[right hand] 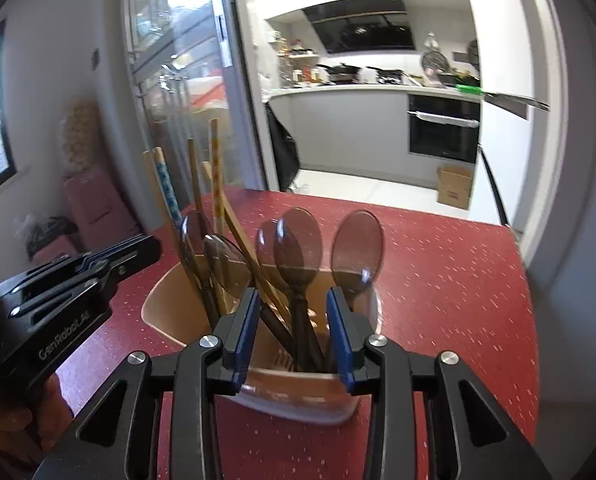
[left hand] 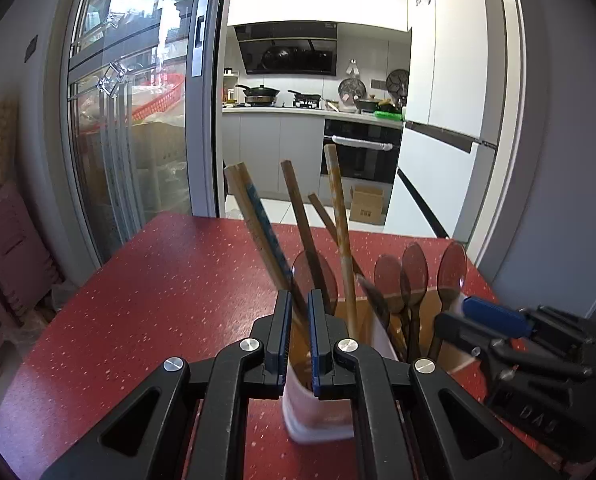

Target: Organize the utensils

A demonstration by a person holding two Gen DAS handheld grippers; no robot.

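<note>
A white and tan utensil holder [right hand: 298,390] stands on the red table [right hand: 458,280]. It holds several wooden chopsticks [right hand: 166,192] and several dark translucent spoons [right hand: 298,246], all upright or leaning. My right gripper [right hand: 294,332] is open, its jaws over the holder's near rim with spoon handles between them. My left gripper [left hand: 299,328] is nearly closed with a narrow gap, right above the holder [left hand: 318,408] by a chopstick [left hand: 298,224]; whether it grips the chopstick is unclear. The spoons [left hand: 414,276] stand to its right.
The red table [left hand: 158,300] ends at a far edge near a glass sliding door [left hand: 138,120]. Beyond is a kitchen with a fridge [left hand: 446,120]. Pink stools [left hand: 10,248] stand left of the table. The right gripper [left hand: 498,332] shows at the right of the left wrist view.
</note>
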